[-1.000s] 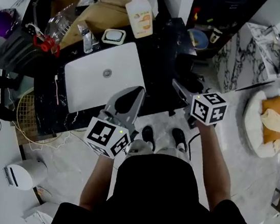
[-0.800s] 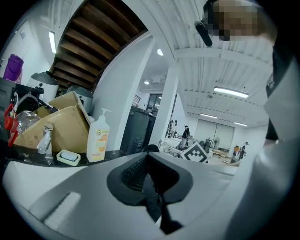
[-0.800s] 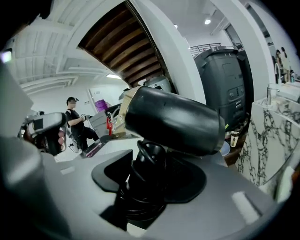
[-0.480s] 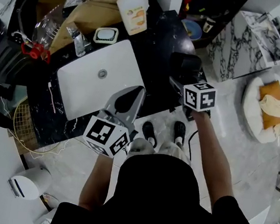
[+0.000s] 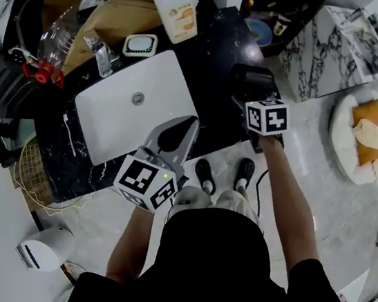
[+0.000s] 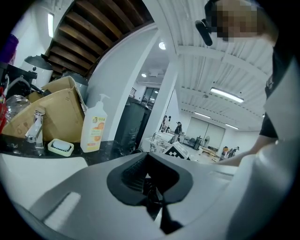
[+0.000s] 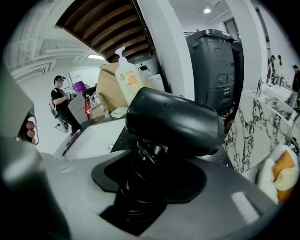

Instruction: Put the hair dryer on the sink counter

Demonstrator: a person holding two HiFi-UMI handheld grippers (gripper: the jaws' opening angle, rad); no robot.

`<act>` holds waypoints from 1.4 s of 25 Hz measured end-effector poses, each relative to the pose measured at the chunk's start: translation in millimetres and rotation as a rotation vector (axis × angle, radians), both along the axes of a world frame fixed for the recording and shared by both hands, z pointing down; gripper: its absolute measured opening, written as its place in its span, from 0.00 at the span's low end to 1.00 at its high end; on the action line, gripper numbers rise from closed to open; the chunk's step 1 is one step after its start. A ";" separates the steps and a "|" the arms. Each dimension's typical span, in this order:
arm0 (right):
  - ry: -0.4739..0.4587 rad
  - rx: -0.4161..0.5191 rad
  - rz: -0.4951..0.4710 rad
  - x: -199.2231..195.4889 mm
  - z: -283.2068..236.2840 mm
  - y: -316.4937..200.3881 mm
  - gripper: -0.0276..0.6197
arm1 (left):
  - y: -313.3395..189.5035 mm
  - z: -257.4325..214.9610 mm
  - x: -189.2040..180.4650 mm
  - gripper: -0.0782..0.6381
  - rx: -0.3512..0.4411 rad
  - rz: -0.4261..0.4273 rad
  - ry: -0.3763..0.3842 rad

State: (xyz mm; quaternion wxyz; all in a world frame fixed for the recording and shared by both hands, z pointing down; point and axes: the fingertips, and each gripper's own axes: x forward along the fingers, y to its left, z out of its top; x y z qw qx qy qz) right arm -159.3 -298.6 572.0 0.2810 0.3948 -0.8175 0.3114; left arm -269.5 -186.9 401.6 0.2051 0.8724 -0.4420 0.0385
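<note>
Black hair dryer [image 7: 173,122], white sink [image 5: 110,118], black counter [image 5: 216,60], orange-labelled white soap bottle [image 5: 174,5].

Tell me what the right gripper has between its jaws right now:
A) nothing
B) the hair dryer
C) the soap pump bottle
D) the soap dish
B: in the right gripper view, the right gripper has its jaws closed on the handle of the black hair dryer, whose barrel sits just above them.

Soap bottle [image 5: 176,5] behind sink [image 5: 167,84]
</note>
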 end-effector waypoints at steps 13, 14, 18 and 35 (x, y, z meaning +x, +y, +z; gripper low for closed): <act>0.053 -0.036 0.022 -3.5 19.7 -9.2 0.39 | -4.6 3.8 -4.5 0.11 -0.008 0.018 -0.008; 0.058 -0.034 0.018 -4.3 19.7 -9.6 0.39 | -4.5 4.0 -5.0 0.11 -0.009 0.019 -0.008; 0.088 -0.026 0.010 -7.1 21.5 -10.3 0.40 | -3.3 5.6 -5.5 0.11 -0.011 0.022 -0.011; 0.208 -0.015 0.014 -12.4 27.2 -12.8 0.41 | 5.2 3.6 -8.6 0.11 -0.008 0.022 -0.015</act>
